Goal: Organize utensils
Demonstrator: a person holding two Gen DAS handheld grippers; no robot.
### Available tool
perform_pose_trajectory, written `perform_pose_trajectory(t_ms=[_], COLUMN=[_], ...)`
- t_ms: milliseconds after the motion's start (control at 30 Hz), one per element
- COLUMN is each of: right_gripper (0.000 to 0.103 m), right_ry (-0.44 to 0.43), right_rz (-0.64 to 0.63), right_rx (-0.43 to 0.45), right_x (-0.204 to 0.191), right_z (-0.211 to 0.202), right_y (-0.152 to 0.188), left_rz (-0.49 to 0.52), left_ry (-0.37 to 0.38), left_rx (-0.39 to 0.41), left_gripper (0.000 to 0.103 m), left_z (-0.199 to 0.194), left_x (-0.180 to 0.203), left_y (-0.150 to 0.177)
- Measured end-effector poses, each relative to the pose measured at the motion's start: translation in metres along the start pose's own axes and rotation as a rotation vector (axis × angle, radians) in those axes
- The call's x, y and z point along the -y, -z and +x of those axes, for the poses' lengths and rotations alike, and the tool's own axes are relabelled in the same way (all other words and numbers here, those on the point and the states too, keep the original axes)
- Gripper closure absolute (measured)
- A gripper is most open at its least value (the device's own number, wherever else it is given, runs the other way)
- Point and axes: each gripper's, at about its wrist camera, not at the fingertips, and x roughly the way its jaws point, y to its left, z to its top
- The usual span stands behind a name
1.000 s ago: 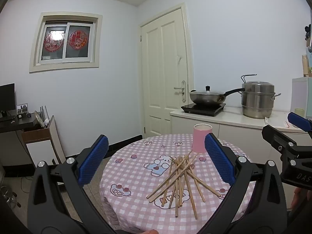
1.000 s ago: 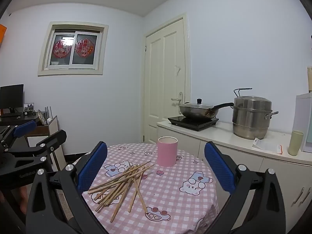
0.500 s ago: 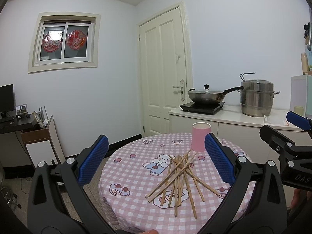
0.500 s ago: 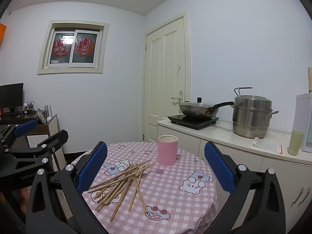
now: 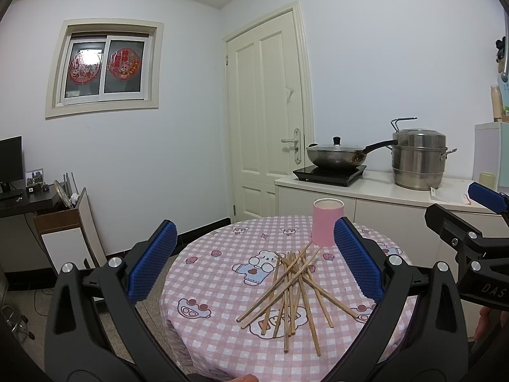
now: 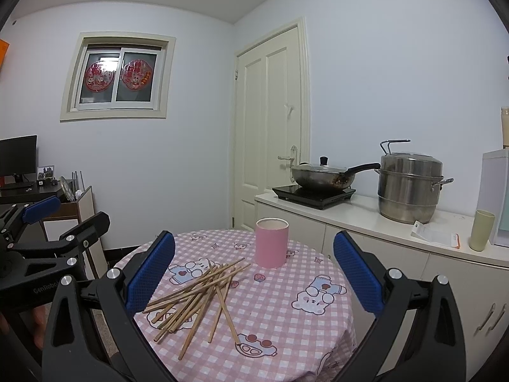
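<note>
You are holding both claws, left claw [image 5: 253, 262] and right claw [image 6: 254, 270], spread wide and empty above the desk [image 5: 222, 286], lining up on the chopsticks [image 5: 292, 289] destined, probably, for the cup [image 5: 327, 221].

The left claw's [image 5: 254, 256] right finger [image 5: 356, 264] covers the lower right edge of the pink cup [image 5: 327, 221]. The near rim of the table [image 5: 197, 286] is hidden behind both claws' frames. The right claw [image 6: 254, 269] is cut off below; the cup's inside cannot be seen.
</note>
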Motion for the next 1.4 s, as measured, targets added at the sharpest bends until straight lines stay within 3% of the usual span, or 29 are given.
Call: perform_pose_trajectory(t_ms=[1033, 1400], right_gripper=[0.007, 0.007], right_ry=[0.003, -0.022], right_rz=[0.004, 0.023], right_rx=[-0.036, -0.11], right_x=[0.004, 0.008], right_z=[0.008, 0.029], right_y=[0.002, 0.012], left_rz=[0.006, -0.016], left_ry=[0.001, -0.004], left_rx=[-0.023, -0.114], left_gripper=[0.006, 0.006], left_z=[0.007, 0.032], left_x=[0.0, -0.007], left_y=[0.01, 0.023])
